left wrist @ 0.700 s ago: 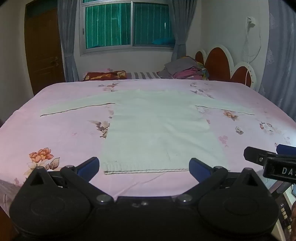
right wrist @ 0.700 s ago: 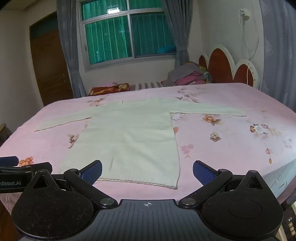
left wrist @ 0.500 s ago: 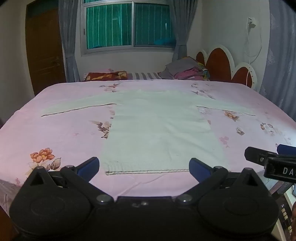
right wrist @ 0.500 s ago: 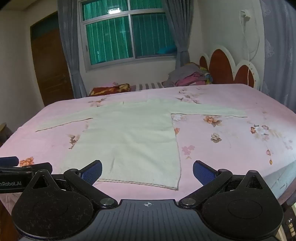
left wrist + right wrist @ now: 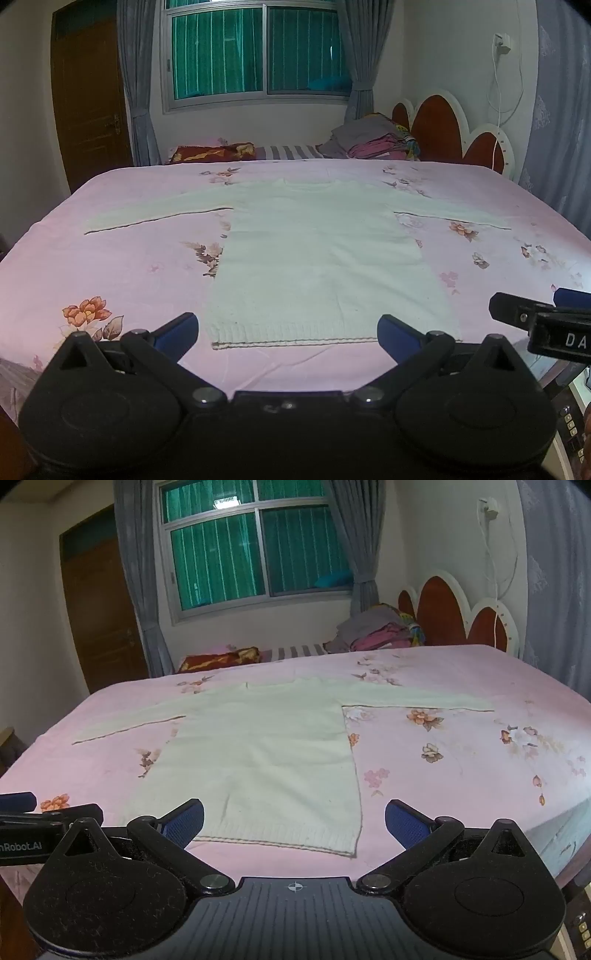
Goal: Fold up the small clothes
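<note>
matt knit sweater (image 5: pixel 317 258), smooth cotton bedsheet (image 5: pixel 110 266)

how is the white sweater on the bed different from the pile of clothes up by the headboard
The white sweater lies spread flat, sleeves out to both sides; the pile of clothes is heaped in a stack. The sweater is one pale colour; the pile mixes grey, pink and brighter cloth. The sweater lies close to the grippers; the pile sits at the far end. Neither is held by a gripper.
</note>
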Available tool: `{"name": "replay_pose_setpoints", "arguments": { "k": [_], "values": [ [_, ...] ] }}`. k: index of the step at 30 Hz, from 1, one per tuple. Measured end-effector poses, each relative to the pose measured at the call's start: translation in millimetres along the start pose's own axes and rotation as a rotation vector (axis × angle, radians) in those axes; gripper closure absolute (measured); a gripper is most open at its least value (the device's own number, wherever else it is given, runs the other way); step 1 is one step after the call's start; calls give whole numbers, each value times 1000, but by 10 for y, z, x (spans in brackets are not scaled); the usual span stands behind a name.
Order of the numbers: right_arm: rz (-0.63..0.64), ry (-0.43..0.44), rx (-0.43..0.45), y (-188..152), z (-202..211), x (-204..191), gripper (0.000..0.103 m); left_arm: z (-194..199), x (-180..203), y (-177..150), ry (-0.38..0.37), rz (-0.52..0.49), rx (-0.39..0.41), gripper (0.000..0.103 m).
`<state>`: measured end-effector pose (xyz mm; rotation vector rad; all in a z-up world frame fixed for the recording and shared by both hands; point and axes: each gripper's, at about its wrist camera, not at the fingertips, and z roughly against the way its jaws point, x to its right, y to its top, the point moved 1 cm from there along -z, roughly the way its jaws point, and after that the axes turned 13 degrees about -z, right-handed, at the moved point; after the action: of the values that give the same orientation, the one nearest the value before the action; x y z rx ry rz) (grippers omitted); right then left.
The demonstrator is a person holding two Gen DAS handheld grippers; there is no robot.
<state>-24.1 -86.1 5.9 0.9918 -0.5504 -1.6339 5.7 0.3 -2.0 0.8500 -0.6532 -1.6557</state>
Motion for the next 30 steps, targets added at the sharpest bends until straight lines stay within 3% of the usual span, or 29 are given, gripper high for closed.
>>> {"name": "replay_pose_setpoints", "arguments": {
  "k": [30],
  "values": [
    [-7, 4, 0, 20, 16, 23, 0, 5, 8, -11, 6, -4, 3, 0]
  ]
}}
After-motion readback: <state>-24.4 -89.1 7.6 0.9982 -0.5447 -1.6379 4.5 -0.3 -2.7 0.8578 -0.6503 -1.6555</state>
